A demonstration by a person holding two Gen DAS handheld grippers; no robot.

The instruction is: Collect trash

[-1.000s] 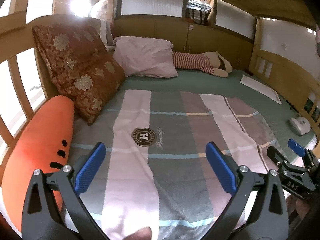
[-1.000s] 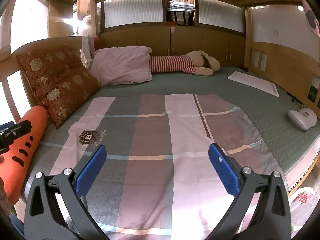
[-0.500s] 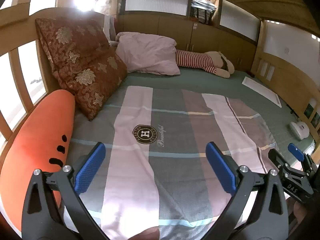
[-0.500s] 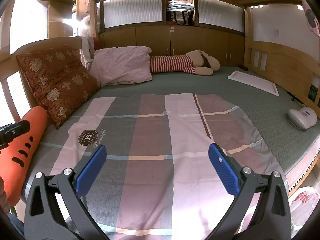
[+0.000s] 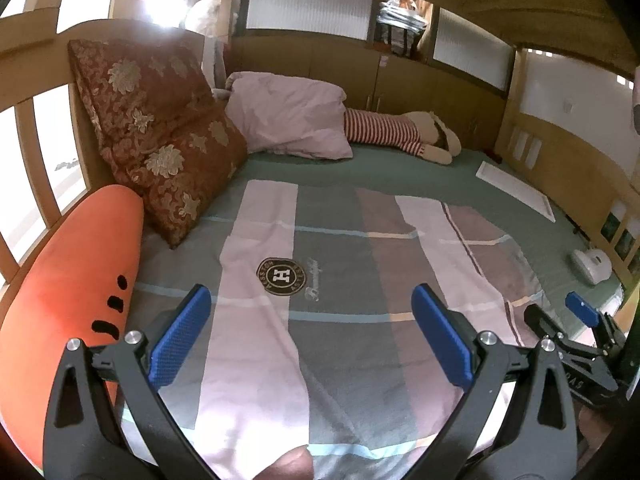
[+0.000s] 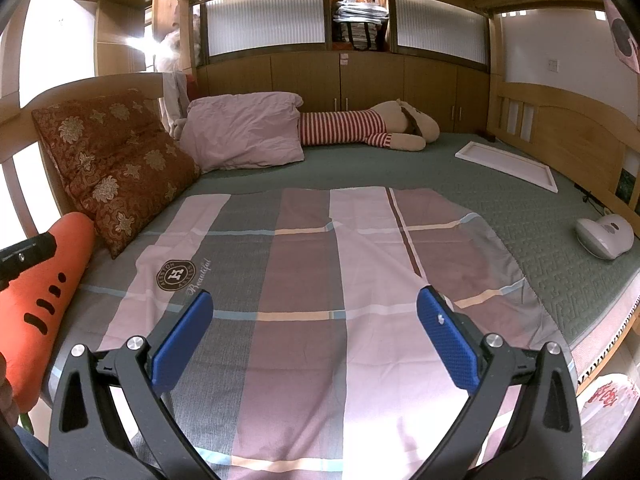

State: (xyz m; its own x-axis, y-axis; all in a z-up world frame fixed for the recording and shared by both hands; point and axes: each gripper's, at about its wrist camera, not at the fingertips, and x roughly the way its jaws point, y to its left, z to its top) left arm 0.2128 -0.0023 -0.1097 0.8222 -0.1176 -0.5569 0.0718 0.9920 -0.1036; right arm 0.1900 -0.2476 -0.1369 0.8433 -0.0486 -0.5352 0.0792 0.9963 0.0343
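- We hold the left gripper [image 5: 306,330] and the right gripper [image 6: 314,330] low over the plaid blanket [image 6: 320,280], both with fingers spread wide and nothing between them.
- At 9 o'clock lies an orange carrot cushion [image 5: 80,272].
- At 3 o'clock, a white device [image 6: 606,236].
- At 12 o'clock, a pink pillow [image 6: 244,136].
- We cannot see any trash on the bed.

pink-and-grey plaid cotton blanket [image 6: 320,272] dead centre, orange carrot-shaped plush [image 6: 44,280] at 9 o'clock, dark red gold-flowered square cushion [image 6: 112,160] around 10, red-and-white striped plush dog [image 6: 360,128] at 12
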